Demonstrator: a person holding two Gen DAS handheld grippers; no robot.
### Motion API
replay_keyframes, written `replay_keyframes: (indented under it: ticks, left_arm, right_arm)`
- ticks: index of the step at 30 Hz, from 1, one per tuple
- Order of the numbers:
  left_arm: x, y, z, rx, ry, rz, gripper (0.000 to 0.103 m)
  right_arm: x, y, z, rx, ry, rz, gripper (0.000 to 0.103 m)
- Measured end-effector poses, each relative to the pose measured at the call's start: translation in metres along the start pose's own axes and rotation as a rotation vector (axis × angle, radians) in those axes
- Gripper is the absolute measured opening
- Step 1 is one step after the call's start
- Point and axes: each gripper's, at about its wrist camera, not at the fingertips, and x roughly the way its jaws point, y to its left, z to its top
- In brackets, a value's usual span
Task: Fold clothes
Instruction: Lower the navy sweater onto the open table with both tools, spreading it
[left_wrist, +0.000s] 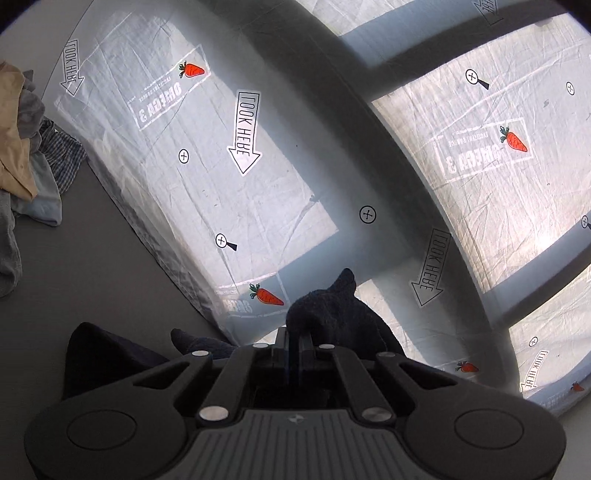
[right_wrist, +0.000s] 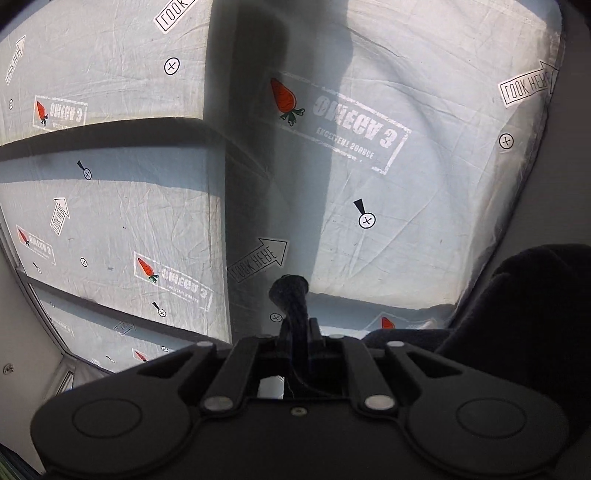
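Observation:
A dark navy garment (left_wrist: 332, 314) of fuzzy cloth bunches up out of my left gripper (left_wrist: 295, 338), whose fingers are shut on it; more of it droops at the lower left (left_wrist: 110, 354). In the right wrist view my right gripper (right_wrist: 297, 332) is shut on a rolled dark edge of the same kind of garment (right_wrist: 291, 295), and a big dark fold (right_wrist: 524, 314) hangs at the right. Both grippers hold the cloth above a pale printed sheet (left_wrist: 221, 166) with carrots and "LOOK HERE" arrows.
A heap of other clothes (left_wrist: 26, 155), tan, grey and checked, lies on the grey surface (left_wrist: 92, 229) at the far left. Broad window-frame shadows cross the printed sheet (right_wrist: 369, 166). The sheet's edge and grey surface (right_wrist: 554, 166) show at the right.

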Motion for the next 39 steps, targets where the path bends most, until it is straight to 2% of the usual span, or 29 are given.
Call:
replay_keyframes:
  ticks: [5, 8, 13, 17, 21, 23, 26, 30, 32, 35, 39]
  left_arm:
    - [-0.019, 0.088, -0.067, -0.083, 0.13, 0.166, 0.004]
    - [-0.031, 0.133, -0.104, -0.126, 0.189, 0.237, 0.004]
    - [-0.051, 0.176, -0.141, -0.094, 0.231, 0.333, 0.004]
    - [-0.057, 0.204, -0.158, -0.093, 0.286, 0.367, 0.005]
    - [-0.058, 0.215, -0.169, -0.054, 0.345, 0.431, 0.008]
    - [-0.063, 0.217, -0.169, -0.05, 0.354, 0.448, 0.007]
    - [-0.078, 0.214, -0.158, -0.06, 0.346, 0.418, 0.013]
    - [-0.091, 0.206, -0.142, -0.057, 0.3, 0.382, 0.024]
    - [-0.089, 0.207, -0.138, -0.073, 0.289, 0.373, 0.026]
    - [-0.078, 0.212, -0.139, -0.107, 0.3, 0.377, 0.033]
    - [-0.062, 0.219, -0.152, -0.141, 0.369, 0.402, 0.038]
  right_arm:
    - [-0.049, -0.074, -0.051, 0.133, 0.03, -0.143, 0.008]
    - [-0.081, -0.119, -0.082, 0.224, 0.039, -0.209, 0.008]
    - [-0.131, -0.174, -0.125, 0.32, 0.019, -0.282, 0.008]
    - [-0.158, -0.202, -0.15, 0.345, 0.027, -0.38, 0.008]
    - [-0.169, -0.213, -0.162, 0.356, 0.055, -0.468, 0.009]
    - [-0.171, -0.208, -0.164, 0.346, 0.064, -0.489, 0.014]
    - [-0.17, -0.19, -0.163, 0.329, 0.058, -0.49, 0.019]
    - [-0.166, -0.175, -0.158, 0.32, 0.028, -0.484, 0.033]
    - [-0.164, -0.172, -0.155, 0.349, 0.013, -0.455, 0.033]
    - [-0.165, -0.175, -0.162, 0.313, 0.028, -0.542, 0.037]
    - [-0.167, -0.181, -0.17, 0.262, 0.048, -0.661, 0.04]
